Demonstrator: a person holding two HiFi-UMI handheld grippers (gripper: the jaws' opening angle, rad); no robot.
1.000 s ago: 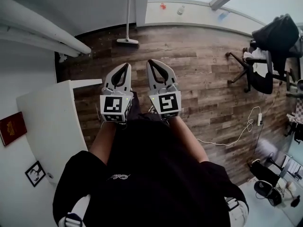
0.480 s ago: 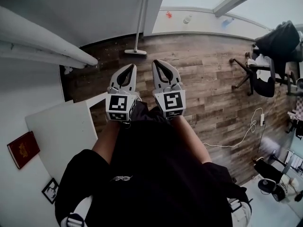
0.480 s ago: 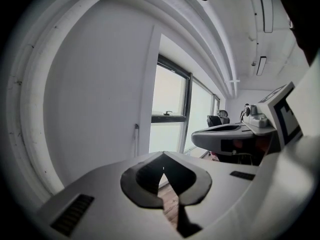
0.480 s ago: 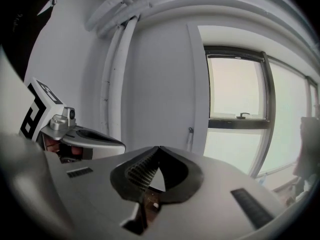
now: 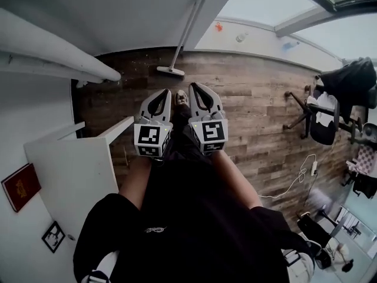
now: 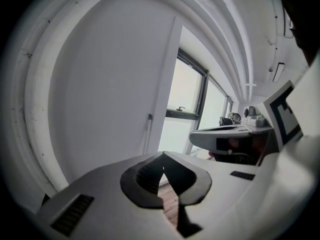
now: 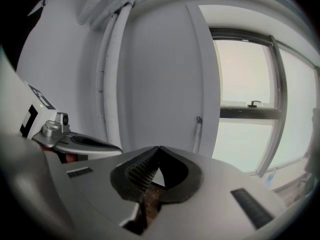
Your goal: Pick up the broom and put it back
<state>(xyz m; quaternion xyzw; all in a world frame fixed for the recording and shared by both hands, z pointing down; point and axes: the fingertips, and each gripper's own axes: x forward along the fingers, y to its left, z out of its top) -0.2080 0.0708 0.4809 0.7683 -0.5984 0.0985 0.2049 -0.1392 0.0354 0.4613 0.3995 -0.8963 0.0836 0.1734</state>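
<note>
Broom (image 5: 186, 33) nearer, hand-held grippers (image 5: 164, 92) (image 5: 195, 86) side-by-side, fwd, shut

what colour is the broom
Pale grey to white; the broom shows best in the head view.

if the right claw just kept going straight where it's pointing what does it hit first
The way looks free over the wood floor. The right claw, shut and empty, would probably meet the white wall first, just beside the leaning broom, though depth is hard to judge.
</note>
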